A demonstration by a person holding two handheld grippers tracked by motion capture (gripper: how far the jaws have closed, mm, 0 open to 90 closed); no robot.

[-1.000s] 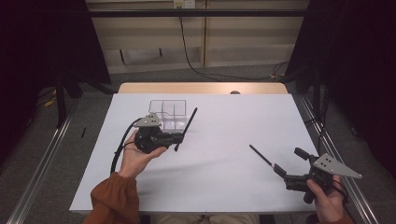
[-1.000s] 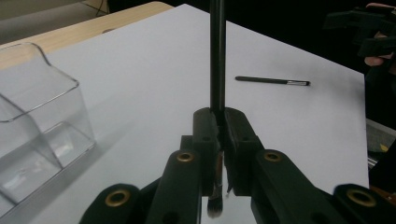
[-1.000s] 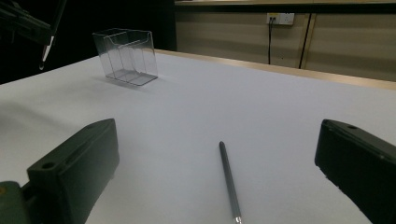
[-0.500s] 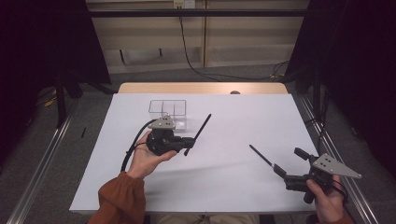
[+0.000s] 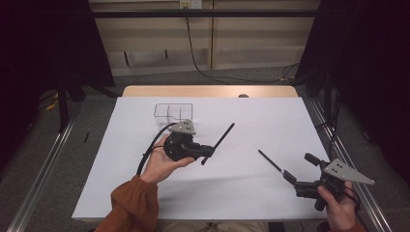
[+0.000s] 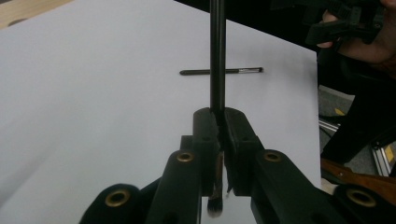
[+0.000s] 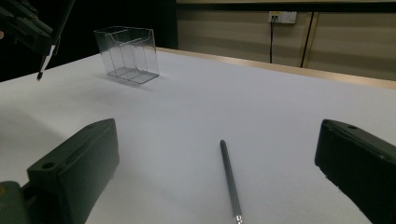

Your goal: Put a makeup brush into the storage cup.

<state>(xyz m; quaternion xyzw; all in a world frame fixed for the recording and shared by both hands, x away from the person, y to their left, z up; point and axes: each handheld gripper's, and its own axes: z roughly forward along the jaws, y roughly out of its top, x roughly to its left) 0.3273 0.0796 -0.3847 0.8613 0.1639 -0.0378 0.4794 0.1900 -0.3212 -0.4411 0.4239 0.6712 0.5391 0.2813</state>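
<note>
Here the left gripper (image 5: 205, 155) is clamped on a thin black brush (image 5: 220, 140), lifted off the white table (image 5: 290, 121) in the person's left hand (image 5: 162, 162). In the left gripper view its 2 jaws are pressed together around the handle (image 6: 217, 56), which runs straight up and is cut off by the top edge; below the pads only a small pale stub of the bristle end (image 6: 215, 210) shows, half hidden between the jaw links. In the high view the handle slants up and to the right from the jaws, and its bristle end is lost behind the gripper body.

A 2nd brush (image 5: 270, 162) lies flat on the table in front of the right gripper (image 5: 302, 171), well apart from the 1st. In the right gripper view it (image 7: 229, 179) lies between the 2 jaws, which stand spread wide with nothing touching them; its near end runs out of the bottom edge, so the bristles cannot be made out there. The right hand (image 5: 338, 205) is cut off by the lower edge of the high view.

A clear box (image 5: 173, 112) with dividers stands near the far left part of the table, just beyond the left gripper. How many compartments it has is hard to tell through the see-through walls.
</note>
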